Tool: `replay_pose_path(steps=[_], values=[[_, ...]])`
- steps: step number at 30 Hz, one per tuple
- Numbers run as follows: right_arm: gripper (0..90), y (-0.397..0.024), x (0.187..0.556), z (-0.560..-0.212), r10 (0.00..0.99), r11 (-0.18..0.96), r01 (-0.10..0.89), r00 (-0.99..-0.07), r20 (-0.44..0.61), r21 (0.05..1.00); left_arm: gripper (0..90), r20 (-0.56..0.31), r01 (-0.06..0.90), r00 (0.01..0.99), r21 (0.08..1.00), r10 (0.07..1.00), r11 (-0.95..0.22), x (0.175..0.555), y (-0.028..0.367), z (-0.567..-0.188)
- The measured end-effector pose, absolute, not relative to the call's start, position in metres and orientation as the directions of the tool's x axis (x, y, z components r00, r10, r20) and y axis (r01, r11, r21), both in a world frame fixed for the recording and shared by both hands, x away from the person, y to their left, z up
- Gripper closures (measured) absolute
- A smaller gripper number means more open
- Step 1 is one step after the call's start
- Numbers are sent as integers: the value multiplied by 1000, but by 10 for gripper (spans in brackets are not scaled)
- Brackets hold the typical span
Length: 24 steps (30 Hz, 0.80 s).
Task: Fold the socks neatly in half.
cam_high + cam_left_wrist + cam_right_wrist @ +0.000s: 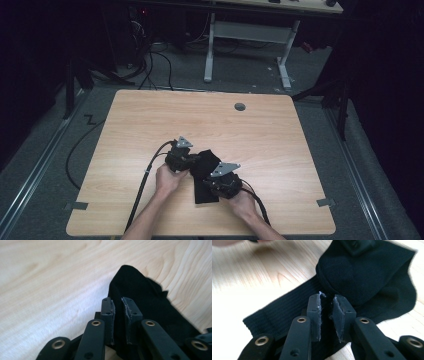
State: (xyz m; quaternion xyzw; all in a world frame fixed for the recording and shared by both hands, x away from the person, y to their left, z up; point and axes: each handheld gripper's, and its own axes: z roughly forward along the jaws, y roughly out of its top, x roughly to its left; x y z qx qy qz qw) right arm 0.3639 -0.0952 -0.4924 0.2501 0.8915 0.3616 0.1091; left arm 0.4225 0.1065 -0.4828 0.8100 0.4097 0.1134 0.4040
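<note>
From above, the black sock (206,175) lies on the wooden table (250,135) between both hands, its long axis running toward the person, left gripper (192,161) at its far folded end and right gripper (212,184) nearer the middle. The left gripper view has its jaws pinching a fold of fabric. The right gripper view shows the same narrow pinch on the ribbed leg; no writing is readable anywhere.

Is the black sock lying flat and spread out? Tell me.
No, the black sock is folded over on itself, its upper part doubled back across the ribbed leg.

Matt ribbed cloth sock (352,272), smooth wooden table (150,115)
</note>
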Motion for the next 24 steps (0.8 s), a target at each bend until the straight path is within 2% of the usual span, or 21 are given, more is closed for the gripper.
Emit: replay_pose_path(steps=[6,14,21,24], values=[[763,-92,373,-496,551,598,385,-835,-11,703,810,-109,481,681,812,724,-330,412,108,-463],[767,-88,379,-496,568,589,392,-823,-17,707,810,-75,412,736,838,673,-357,398,108,-453],[751,-82,387,-495,585,575,405,-811,-11,711,813,-100,434,711,841,696,-323,409,118,-458],[724,-89,379,-486,572,566,390,-821,-5,726,815,-114,451,697,837,708,-309,416,124,-463]])
